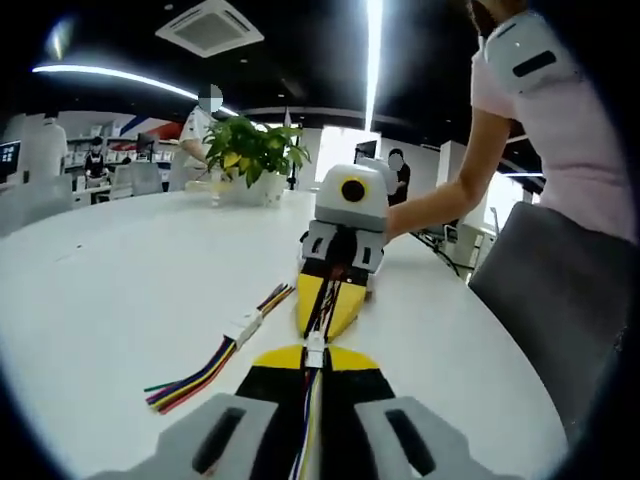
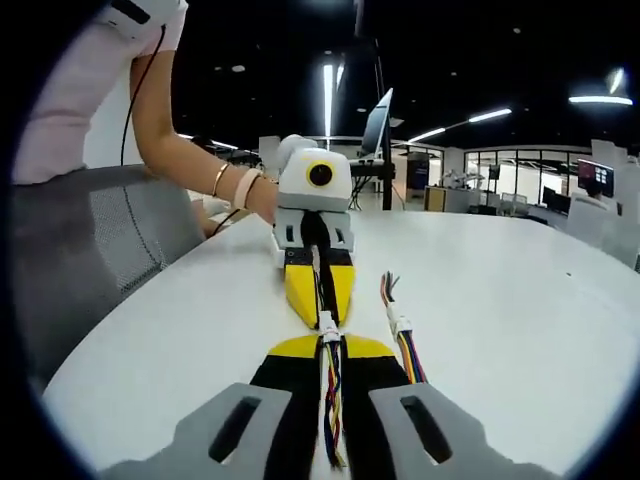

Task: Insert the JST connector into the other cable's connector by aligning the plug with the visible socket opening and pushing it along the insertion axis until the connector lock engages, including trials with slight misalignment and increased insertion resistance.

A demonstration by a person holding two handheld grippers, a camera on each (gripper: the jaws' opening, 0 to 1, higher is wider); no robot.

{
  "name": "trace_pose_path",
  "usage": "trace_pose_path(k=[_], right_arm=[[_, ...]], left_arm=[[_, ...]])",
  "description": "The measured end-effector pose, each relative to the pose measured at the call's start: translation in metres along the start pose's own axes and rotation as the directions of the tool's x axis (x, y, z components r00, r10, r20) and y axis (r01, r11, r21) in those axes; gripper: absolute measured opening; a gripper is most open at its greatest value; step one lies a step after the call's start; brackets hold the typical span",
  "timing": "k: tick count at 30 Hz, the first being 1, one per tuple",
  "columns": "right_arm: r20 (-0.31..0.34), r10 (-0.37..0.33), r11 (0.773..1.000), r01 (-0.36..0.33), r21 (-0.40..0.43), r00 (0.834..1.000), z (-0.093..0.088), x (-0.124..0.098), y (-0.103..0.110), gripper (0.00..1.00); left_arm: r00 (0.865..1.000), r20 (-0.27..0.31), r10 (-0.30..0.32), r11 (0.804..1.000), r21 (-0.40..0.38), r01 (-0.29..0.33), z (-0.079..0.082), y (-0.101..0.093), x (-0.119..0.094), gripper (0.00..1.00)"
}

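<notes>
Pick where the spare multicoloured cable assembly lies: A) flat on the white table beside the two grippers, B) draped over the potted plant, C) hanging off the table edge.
A: the spare cable assembly lies flat on the white table, beside the facing left gripper and right gripper.

Both views are lit from above by ceiling strips, which are blown out to white. A soft sheen is thrown on the table; shadows are faint. The ceiling is left dark. Straight lines are bent by fisheye distortion, and the edges are blurred.
</notes>
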State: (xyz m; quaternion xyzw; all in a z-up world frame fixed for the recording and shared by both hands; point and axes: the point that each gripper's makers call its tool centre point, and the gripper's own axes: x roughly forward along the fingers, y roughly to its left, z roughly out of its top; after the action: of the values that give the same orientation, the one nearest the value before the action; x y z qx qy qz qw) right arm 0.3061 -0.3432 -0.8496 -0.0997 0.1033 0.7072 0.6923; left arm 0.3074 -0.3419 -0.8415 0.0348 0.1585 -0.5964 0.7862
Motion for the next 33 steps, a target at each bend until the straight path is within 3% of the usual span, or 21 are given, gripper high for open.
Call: trace_pose_path(k=[17,19,27,33], right_arm=[[-0.004,-0.022,1.000,0.022,0.009,1.000,0.006,0.002,0.008,0.04],[-0.005,-0.028,0.999,0.028,0.024,1.000,0.007,0.001,0.008,0.04],[-0.005,-0.044,0.997,0.045,0.057,0.999,0.007,-0.002,0.006,0.09],[0.018,-0.091,0.992,0.089,0.090,0.996,0.011,-0.013,0.005,0.08]], left_arm=[[0.999,-0.023,0.044,0.999,-0.031,-0.045,-0.001,-0.003,0.000,0.02],[0.997,-0.019,0.076,0.994,-0.082,-0.078,-0.001,0.000,-0.001,0.02],[0.995,0.005,0.096,0.983,-0.156,-0.094,0.000,-0.002,-0.005,0.15],[0.994,-0.008,0.114,0.981,-0.155,-0.113,0.002,-0.004,-0.014,0.15]])
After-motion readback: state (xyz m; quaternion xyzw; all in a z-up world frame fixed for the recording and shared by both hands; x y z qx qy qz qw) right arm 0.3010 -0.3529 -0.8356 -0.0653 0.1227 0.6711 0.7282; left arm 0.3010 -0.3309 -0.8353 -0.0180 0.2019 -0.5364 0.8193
